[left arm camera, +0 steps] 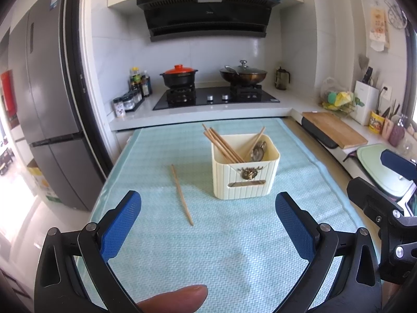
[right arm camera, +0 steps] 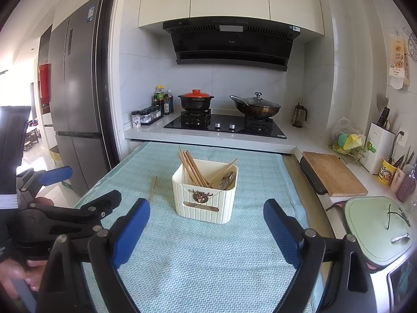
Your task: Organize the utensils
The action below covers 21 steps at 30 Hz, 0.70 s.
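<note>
A cream ribbed utensil holder (left arm camera: 245,172) (right arm camera: 206,195) stands on a light green mat (left arm camera: 221,247) (right arm camera: 195,260). Several wooden chopsticks (left arm camera: 221,143) (right arm camera: 192,168) and a metal spoon (left arm camera: 259,150) lean inside it. One loose chopstick (left arm camera: 182,194) (right arm camera: 153,189) lies on the mat left of the holder. My left gripper (left arm camera: 208,208) is open, hanging over the mat short of the chopstick, nothing between its blue pads. My right gripper (right arm camera: 207,217) is open too, facing the holder from the near side. A fingertip (left arm camera: 177,300) shows at the bottom of the left wrist view.
Behind the mat runs a white counter with a gas hob (left arm camera: 216,97), a red-lidded black pot (left arm camera: 179,75) and a lidded wok (left arm camera: 243,74). Spice jars (left arm camera: 130,96) stand left. A wooden board (left arm camera: 333,129) and a green lid (right arm camera: 378,229) lie right. A grey fridge (left arm camera: 44,104) stands far left.
</note>
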{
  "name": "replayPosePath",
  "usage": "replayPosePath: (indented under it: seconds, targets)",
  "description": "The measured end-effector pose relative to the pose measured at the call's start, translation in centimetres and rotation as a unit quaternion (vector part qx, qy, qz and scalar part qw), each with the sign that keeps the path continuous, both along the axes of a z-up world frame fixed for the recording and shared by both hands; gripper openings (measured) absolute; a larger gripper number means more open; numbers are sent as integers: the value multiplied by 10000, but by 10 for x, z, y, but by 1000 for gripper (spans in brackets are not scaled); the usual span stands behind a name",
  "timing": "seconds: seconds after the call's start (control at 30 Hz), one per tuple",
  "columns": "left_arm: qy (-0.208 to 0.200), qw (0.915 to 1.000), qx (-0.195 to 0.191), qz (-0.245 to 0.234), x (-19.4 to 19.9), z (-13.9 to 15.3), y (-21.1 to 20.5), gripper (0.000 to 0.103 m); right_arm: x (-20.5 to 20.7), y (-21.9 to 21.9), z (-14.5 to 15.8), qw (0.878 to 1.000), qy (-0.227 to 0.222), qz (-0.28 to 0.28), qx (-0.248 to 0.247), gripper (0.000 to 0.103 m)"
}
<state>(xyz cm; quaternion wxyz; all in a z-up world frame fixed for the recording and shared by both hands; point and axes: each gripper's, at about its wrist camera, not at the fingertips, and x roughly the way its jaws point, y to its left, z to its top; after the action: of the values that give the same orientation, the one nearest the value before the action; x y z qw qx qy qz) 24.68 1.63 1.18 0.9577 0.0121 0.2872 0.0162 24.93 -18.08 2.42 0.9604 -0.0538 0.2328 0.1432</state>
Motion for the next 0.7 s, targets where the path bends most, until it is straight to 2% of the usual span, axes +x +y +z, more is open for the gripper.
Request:
replayPosePath:
  seconds: [0.7]
  targets:
    - [-12,10000,29,-40,-2,0,-3,103,-4,2,2,10000,40,35,-24,91]
